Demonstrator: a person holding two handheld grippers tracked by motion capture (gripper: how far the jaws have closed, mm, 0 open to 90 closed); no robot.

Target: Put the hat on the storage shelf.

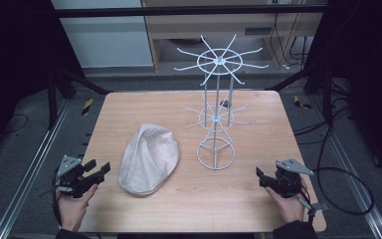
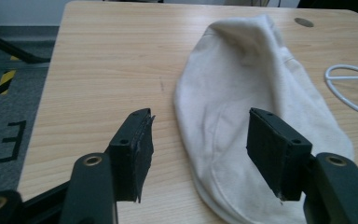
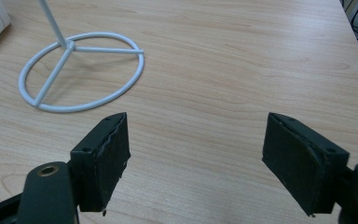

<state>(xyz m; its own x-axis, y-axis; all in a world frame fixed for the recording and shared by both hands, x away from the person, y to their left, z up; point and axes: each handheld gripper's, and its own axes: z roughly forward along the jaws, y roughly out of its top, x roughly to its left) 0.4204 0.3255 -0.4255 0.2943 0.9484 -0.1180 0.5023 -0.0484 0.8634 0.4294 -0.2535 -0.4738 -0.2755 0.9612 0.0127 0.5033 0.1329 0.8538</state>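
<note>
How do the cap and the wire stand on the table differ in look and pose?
The cap is soft cream fabric lying flat; the wire stand is rigid white metal standing upright. The cap is solid and low; the stand is open, tall and spoked. Both rest on the wooden table, untouched.

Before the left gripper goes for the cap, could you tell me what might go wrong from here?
1. The cap is soft and lies flat, so the left gripper, open beside it, may pinch only a fold and let it sag or slip.
2. The white wire rack looks tall and light on a small ring base; hooking the cap on could tip it.
</note>
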